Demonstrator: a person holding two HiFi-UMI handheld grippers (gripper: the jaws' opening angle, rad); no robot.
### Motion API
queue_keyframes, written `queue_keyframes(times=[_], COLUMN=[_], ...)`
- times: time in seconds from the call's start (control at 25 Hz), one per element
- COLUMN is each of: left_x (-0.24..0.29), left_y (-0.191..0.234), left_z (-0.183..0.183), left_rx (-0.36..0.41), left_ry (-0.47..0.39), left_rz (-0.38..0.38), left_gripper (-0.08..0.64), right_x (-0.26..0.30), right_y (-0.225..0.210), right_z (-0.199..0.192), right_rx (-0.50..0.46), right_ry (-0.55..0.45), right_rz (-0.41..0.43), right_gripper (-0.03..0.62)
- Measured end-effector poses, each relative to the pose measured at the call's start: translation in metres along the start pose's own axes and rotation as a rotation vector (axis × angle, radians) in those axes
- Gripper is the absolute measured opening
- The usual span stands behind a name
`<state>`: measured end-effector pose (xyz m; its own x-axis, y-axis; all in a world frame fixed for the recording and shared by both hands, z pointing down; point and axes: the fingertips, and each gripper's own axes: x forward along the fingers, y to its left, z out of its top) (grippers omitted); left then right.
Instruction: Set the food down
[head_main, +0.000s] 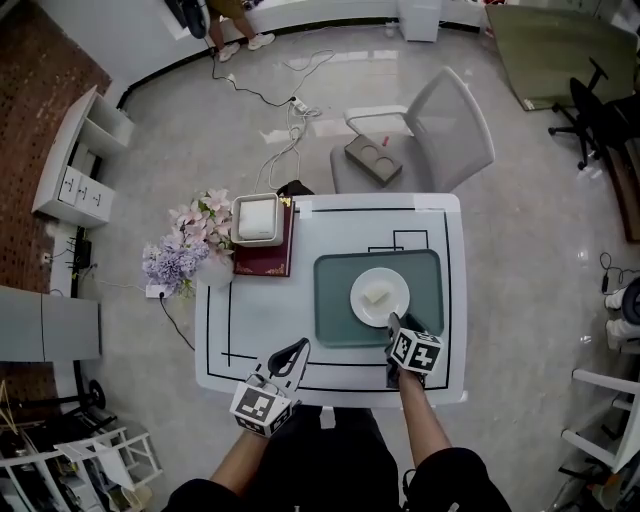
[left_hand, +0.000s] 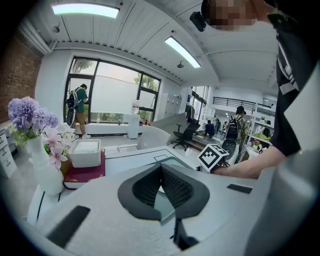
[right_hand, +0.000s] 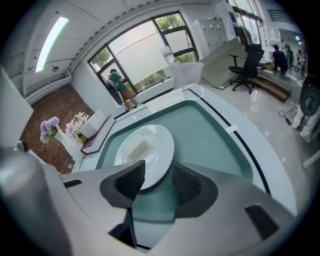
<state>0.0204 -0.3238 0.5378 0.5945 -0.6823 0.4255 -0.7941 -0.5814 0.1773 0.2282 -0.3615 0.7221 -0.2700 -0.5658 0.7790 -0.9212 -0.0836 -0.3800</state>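
A white plate (head_main: 380, 296) rests on a green placemat (head_main: 335, 300) on the white table (head_main: 330, 225). A pale, block-shaped piece of food (head_main: 375, 296) lies on the plate. My right gripper (head_main: 392, 322) is at the plate's near rim. In the right gripper view the plate (right_hand: 145, 150) with the food (right_hand: 137, 148) lies flat, its near rim between the open jaws of my right gripper (right_hand: 159, 175), and the pads stand clear of it. My left gripper (head_main: 300, 347) hovers over the table's near left part. Its jaws (left_hand: 161, 170) are shut with nothing in them.
A vase of pink and purple flowers (head_main: 185, 250) stands at the table's far left corner. Beside it a white box (head_main: 258, 220) sits on a dark red book (head_main: 265, 262). A grey chair (head_main: 430, 135) stands behind the table. Cables run across the floor (head_main: 280, 95).
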Motion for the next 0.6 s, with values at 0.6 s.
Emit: queue_keyframes(times=[0.6], left_x=[-0.011], left_y=[-0.012], left_z=[0.026], left_rx=[0.056], left_ry=[-0.041], left_rz=[-0.136], left_gripper=[0.006], right_x=[-0.103], right_y=[0.068], right_z=[0.03], right_rx=[-0.097], right_ry=[-0.313], right_rz=[0.064], right_gripper=[0.149])
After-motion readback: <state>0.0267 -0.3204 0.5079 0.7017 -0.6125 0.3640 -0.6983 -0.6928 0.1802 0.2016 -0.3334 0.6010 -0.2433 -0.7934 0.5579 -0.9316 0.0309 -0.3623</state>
